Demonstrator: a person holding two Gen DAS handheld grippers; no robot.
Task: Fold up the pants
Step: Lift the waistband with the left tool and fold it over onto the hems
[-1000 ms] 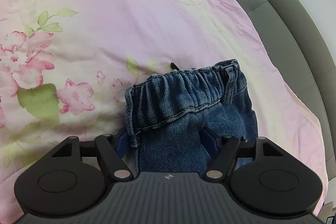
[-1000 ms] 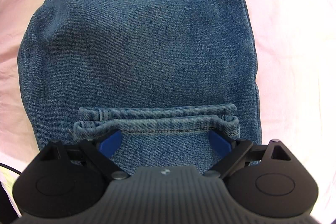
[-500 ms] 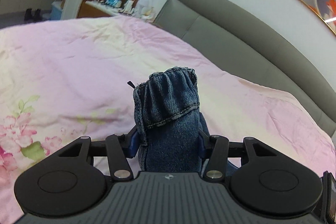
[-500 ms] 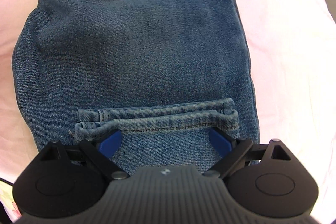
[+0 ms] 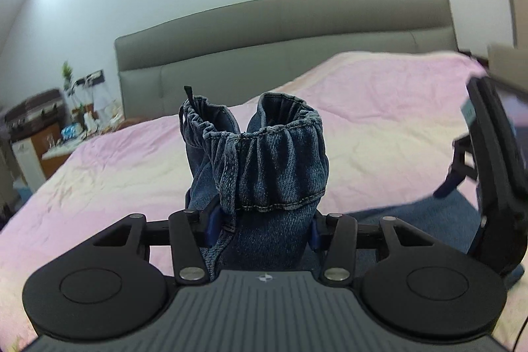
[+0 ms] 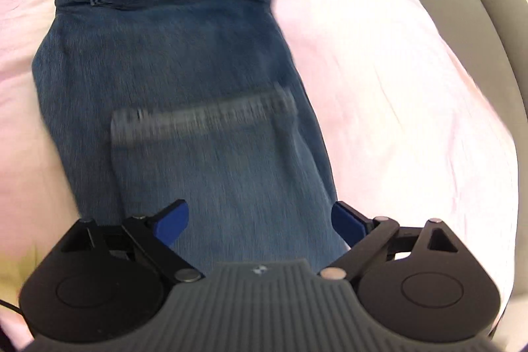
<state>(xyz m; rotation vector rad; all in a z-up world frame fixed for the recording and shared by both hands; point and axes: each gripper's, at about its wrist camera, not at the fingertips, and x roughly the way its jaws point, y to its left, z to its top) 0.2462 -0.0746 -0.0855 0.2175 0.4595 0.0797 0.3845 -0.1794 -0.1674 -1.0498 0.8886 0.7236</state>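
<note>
Closing left tongs (image 5: pixel 262 228) grasping pants (image 5: pixel 264 160) waistband; right tongs (image 6: pixel 259 220) released, seemingly above blurred hem.

blue denim pants (image 5: pixel 270 160), bunched waistband raised, legs flat

Motion-blurred pants hem (image 6: pixel 204 117); waistband cut off above.

The left gripper (image 5: pixel 262 228), jaws closing on the bunched waistband (image 5: pixel 270 154), now lifts it off the bed (image 5: pixel 379 121); the right gripper (image 6: pixel 259 221) has drawn back from the hems (image 6: pixel 204 117).
</note>
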